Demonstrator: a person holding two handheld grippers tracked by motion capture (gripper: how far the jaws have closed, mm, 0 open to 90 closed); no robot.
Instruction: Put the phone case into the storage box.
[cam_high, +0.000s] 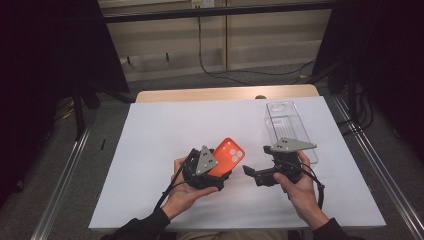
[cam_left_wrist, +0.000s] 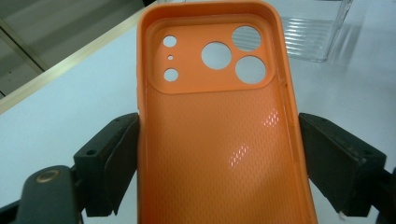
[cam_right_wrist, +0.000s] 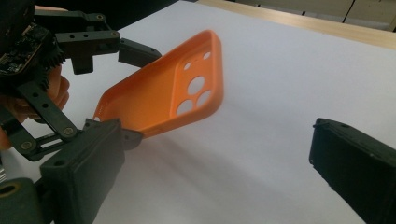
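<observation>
Holding the soft orange phone case (cam_high: 227, 156) by its sides, the left gripper (cam_high: 220, 176) has finished picking up. The right gripper (cam_high: 248, 172) waits wide open, holding nothing; the clear plastic case (cam_high: 289, 125) lies untouched on the white tabletop (cam_high: 160, 150).

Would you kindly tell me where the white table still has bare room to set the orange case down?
The white table is bare left of the orange case. It is crowded on the right, around the clear case and the right tongs.
</observation>
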